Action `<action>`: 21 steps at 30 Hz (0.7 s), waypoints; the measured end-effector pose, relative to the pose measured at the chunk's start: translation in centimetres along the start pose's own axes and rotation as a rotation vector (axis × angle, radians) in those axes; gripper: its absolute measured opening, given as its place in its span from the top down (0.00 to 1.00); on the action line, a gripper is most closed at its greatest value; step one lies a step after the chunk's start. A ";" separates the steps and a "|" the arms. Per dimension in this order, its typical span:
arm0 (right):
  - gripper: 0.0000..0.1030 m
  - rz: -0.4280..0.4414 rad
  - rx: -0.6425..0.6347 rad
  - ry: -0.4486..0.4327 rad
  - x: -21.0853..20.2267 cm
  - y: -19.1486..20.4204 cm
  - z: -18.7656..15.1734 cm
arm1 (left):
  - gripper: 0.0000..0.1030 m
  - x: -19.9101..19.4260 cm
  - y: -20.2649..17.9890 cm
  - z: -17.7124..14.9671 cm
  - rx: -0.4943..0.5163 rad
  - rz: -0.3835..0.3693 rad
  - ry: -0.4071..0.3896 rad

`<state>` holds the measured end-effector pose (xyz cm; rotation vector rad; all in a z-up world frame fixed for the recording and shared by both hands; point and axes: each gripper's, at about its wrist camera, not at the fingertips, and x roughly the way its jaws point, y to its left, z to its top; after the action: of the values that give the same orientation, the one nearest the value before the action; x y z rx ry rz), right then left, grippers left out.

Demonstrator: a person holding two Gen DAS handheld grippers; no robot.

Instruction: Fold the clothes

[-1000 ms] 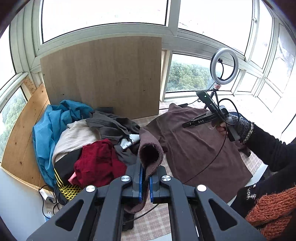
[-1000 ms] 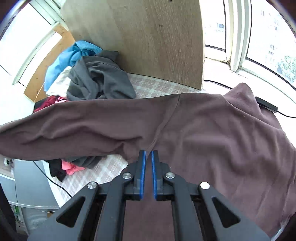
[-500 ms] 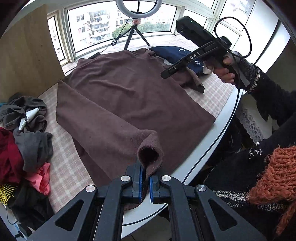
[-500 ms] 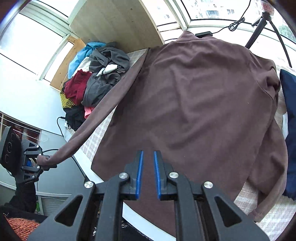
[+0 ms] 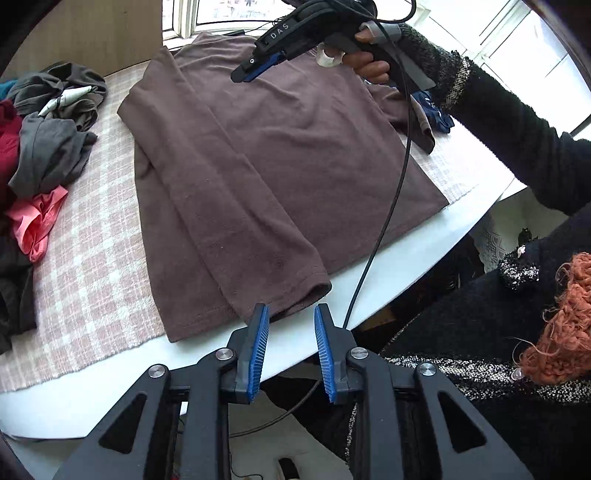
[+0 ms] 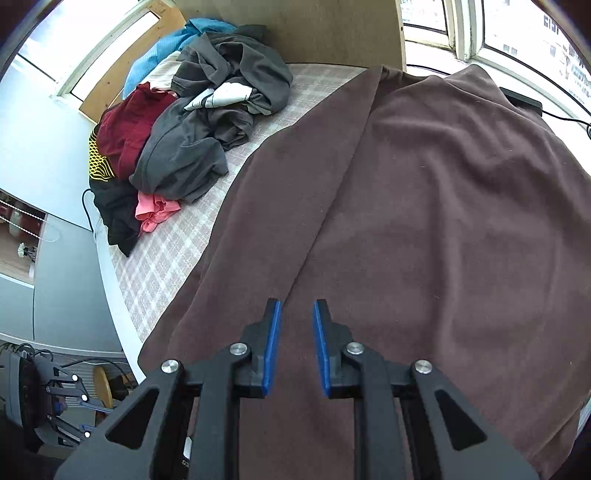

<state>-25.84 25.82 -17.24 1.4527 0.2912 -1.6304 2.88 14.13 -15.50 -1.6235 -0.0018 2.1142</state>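
Observation:
A brown long-sleeved top (image 5: 280,147) lies flat on the checked cloth, its left sleeve (image 5: 236,206) folded across the body with the cuff at the near hem. My left gripper (image 5: 289,314) is open and empty just in front of that cuff, at the table's near edge. My right gripper (image 6: 297,310) is open and empty, hovering over the top (image 6: 424,221) by the folded sleeve's edge. It also shows in the left wrist view (image 5: 255,72) above the top's far part.
A pile of loose clothes (image 5: 40,140) lies at the left of the table, also in the right wrist view (image 6: 177,125). A dark blue garment (image 5: 436,114) lies at the far right. A wooden board (image 6: 314,29) stands behind. The white table edge (image 5: 424,251) is near me.
My left gripper has laid the sleeve across the top's body and opened, letting the cuff go. My right gripper has opened wider and come lower over the top.

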 end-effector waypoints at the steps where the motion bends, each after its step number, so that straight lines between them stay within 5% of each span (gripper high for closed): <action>1: 0.81 -0.011 -0.011 0.010 0.6 0.2 0.2 | 0.74 -0.5 0.7 -0.5 -0.039 -0.003 -0.012; 6: 0.81 -0.033 0.008 0.008 2.7 -0.6 2.2 | 0.74 3.1 4.6 0.7 -0.258 -0.029 -0.030; 11: 0.77 -0.024 0.046 -0.050 3.5 -1.9 5.2 | 0.75 8.1 5.8 1.8 -0.328 -0.035 0.034; 15: 0.69 -0.035 0.080 -0.065 4.4 -2.5 7.0 | 0.98 8.0 6.3 1.5 -0.367 -0.028 0.025; 21: 0.69 -0.049 -0.146 -0.036 3.3 4.9 7.7 | 0.98 5.1 6.0 1.1 -0.370 -0.055 -0.042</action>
<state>-27.10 16.23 -16.14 1.3143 0.4198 -1.6367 -1.25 10.91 -21.54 -1.7541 -0.4715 2.1998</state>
